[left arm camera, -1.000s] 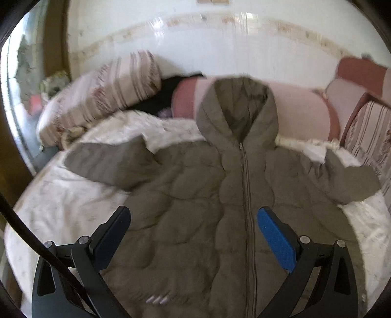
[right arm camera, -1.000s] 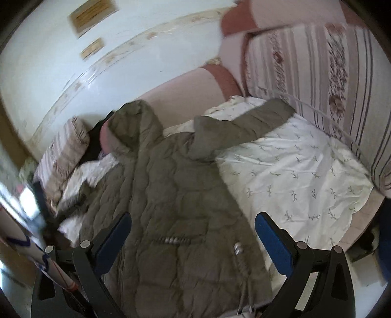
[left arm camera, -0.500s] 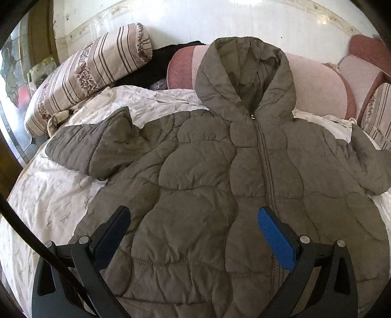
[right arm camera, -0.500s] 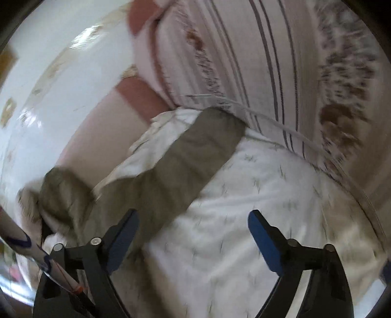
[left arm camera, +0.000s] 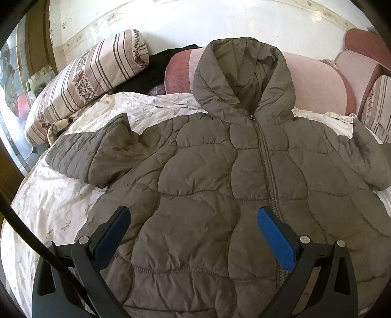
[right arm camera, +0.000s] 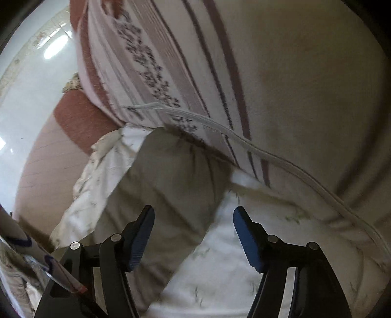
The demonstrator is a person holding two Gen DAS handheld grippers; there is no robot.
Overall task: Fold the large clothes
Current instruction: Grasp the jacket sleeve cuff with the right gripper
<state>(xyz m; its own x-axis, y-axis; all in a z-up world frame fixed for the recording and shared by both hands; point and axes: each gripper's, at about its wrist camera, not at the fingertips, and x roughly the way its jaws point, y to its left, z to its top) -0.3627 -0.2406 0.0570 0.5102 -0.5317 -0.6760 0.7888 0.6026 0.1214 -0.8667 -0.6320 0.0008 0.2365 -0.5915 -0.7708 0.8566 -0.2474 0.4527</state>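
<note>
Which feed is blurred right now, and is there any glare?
Left wrist view: sharp, the jacket evenly lit, mild sheen on the wall. Right wrist view: motion-smeared, the striped cushion streaked, the sleeve soft, bright glare spots on the wall at upper left.

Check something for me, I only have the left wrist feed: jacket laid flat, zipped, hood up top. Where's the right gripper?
Observer: The right gripper is over the end of the jacket's sleeve, beside a striped cushion.
Operator: Holding the sleeve?
Observer: No. Its jaws are closing, but the pads have not pressed the fabric; the sleeve's edge lies between them.
Operator: Anything in the way over there?
Observer: A pale cable lies along the cushion's foot, just beyond the cuff.
Operator: What's under the sleeve?
Observer: White sheet with a small leaf print. That view is motion-blurred, so finer detail is unclear.
</note>
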